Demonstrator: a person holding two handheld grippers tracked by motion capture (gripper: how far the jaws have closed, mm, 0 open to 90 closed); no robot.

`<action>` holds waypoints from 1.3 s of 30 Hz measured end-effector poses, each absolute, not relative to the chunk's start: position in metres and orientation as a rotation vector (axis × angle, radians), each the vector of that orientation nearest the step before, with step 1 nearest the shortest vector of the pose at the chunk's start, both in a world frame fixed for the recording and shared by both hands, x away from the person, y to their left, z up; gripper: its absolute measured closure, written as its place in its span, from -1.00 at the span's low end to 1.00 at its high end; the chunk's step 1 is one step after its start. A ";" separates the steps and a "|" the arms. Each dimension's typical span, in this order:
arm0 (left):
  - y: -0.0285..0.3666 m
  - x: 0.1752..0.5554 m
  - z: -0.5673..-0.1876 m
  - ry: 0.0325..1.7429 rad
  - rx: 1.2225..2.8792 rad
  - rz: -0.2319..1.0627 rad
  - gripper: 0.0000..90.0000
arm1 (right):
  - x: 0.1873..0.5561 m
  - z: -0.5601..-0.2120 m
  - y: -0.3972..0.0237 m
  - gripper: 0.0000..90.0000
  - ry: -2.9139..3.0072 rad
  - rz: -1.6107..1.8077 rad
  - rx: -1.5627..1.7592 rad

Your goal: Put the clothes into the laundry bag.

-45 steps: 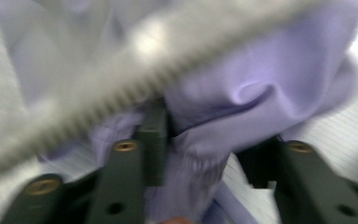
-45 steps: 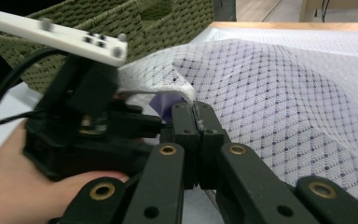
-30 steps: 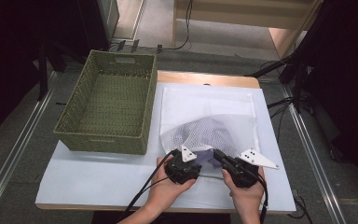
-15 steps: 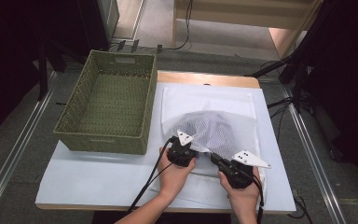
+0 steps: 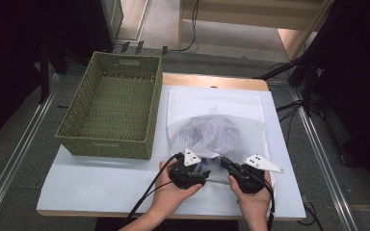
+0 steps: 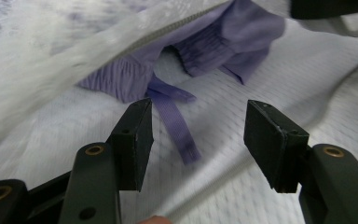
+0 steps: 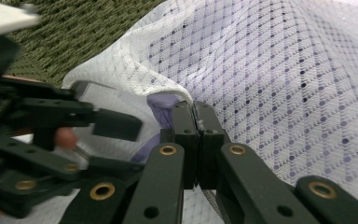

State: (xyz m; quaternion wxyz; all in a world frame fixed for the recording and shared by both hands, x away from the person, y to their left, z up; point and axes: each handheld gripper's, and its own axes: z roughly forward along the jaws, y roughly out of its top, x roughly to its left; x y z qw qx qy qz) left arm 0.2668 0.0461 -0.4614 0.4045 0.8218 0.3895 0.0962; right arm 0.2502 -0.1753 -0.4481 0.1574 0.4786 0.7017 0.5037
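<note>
Here the mesh bag [image 5: 215, 126] lies on the worktop [image 5: 101, 185], right of centre in the high view, beside the basket [image 5: 112, 111] at the left. A purple garment [image 6: 235, 35] sits inside it, its strap [image 6: 175, 123] spilling out of the mouth. The right gripper [image 7: 196, 122] has its fingers pressed together on the bag's edge, lifting it. The left gripper [image 6: 198, 135] has just been opening; its fingers stand apart over the strap, gripping nothing.
</note>
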 end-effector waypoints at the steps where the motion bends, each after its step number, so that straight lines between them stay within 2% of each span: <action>1: 0.049 0.265 -0.460 0.984 2.065 0.246 -0.02 | 0.250 -0.448 -0.176 1.00 2.007 1.443 1.368; 9: 0.068 0.253 -0.456 0.932 2.088 0.289 0.32 | 0.244 -0.444 -0.178 1.00 2.013 1.445 1.342; 19: 0.120 0.232 -0.447 0.913 2.029 0.312 0.26 | 0.224 -0.442 -0.184 1.00 2.031 1.424 1.332; 28: 0.158 0.224 -0.449 0.979 1.980 0.320 0.21 | 0.207 -0.458 -0.189 1.00 2.082 1.354 1.367; 35: 0.180 0.227 -0.451 1.034 1.955 0.342 0.17 | 0.209 -0.474 -0.192 1.00 2.108 1.290 1.424; 37: 0.185 0.228 -0.453 1.048 1.960 0.345 0.17 | 0.211 -0.478 -0.191 0.96 2.111 1.281 1.444; 39: 0.189 0.229 -0.455 1.060 1.961 0.338 0.17 | 0.213 -0.480 -0.190 0.84 2.121 1.283 1.445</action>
